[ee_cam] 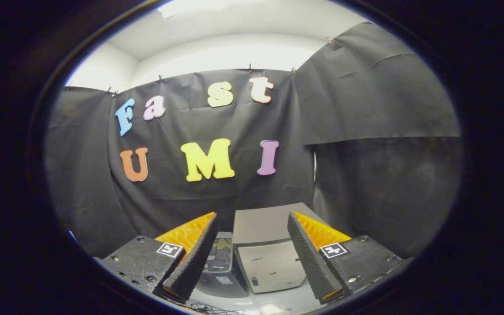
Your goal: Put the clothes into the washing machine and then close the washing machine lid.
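My gripper (252, 218) is open, its two fingers spread wide with nothing between them. Beyond and below the fingers stands a grey box-shaped machine (263, 227), which looks like the washing machine; a lighter flat panel (274, 267) lies on its near side. I cannot tell whether that panel is the lid or whether it is open. A dark part (219, 260) with a small label adjoins the machine beside my left finger (193, 258). A small white thing (273, 309) sits low and close, under the fingers; whether it is clothing I cannot tell.
Black cloth walls (365, 175) close in the booth behind and to the right of the machine. A pale surface (234, 302) runs below the fingers, with thin dark cables (208, 308) on it.
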